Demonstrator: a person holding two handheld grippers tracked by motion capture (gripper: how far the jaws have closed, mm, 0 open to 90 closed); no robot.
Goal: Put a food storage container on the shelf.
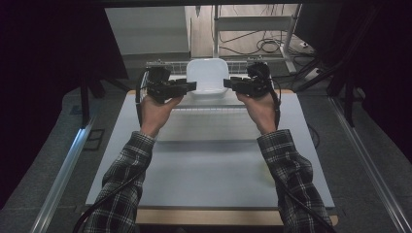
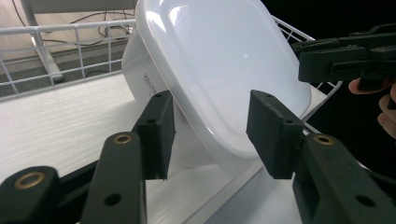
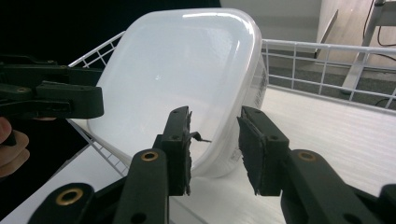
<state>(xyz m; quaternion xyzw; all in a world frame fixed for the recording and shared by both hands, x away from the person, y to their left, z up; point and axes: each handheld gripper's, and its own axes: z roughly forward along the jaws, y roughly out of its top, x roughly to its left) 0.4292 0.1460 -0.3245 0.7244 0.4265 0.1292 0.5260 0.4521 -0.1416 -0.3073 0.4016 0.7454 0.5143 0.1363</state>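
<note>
Pale grey and bare across most of its area, the tabletop (image 1: pixel 209 170) is seen in the lower centre of the high view, with dark floor along both sides. Two forearms in plaid sleeves (image 1: pixel 121 189) are stretched up from the bottom edge toward the far end of the surface.

At upper centre-left of that view the left tongs (image 1: pixel 190 86) are held level, pointed toward the middle; at upper centre-right the right tongs (image 1: pixel 228 84) are pointed back at them. Between the two, a white plastic container (image 1: pixel 208 74) is stood on edge, its broad face turned toward the camera, just beside both sets of tips.

In the left gripper view the container (image 2: pixel 224 65) is seen tilted, resting on a white surface — its lower rim lies between the spread jaws, and no pad is pressed on it, so the left tongs (image 2: pixel 210 133) are released. In the right gripper view the container's (image 3: pixel 182 74) side edge lies between the parted jaws with a gap visible; the right tongs (image 3: pixel 215 149) are released too.

Behind the container a white wire rack (image 1: pixel 165 64) is seen along the far edge, and cables on the floor beyond.
</note>
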